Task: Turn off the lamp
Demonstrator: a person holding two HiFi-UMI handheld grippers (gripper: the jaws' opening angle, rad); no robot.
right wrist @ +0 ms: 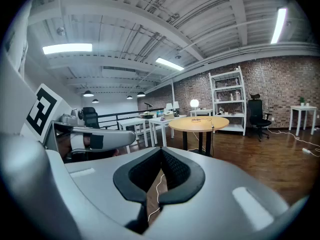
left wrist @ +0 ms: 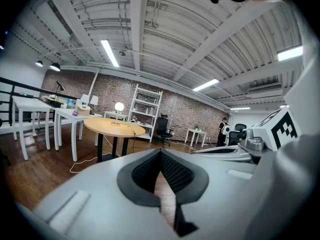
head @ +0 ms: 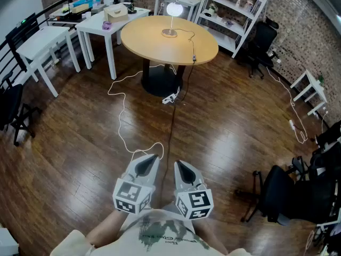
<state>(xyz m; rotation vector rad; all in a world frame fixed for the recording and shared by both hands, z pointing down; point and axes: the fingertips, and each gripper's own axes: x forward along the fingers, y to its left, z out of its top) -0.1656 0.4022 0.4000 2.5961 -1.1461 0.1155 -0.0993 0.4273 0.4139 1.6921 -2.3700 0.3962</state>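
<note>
Globe lamp (head: 173,8) lit on far round surface (head: 144,41); left gripper (head: 153,158) and right gripper (head: 178,165) closed, empty; walk close, check cord (head: 192,46) for a switch.

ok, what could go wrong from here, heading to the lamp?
1. White cable and dark cable cross the floor before the round table: a snagged foot could yank the lit lamp over.
2. Left tongs and right tongs are shut and far off; switch location unclear from here.
</note>
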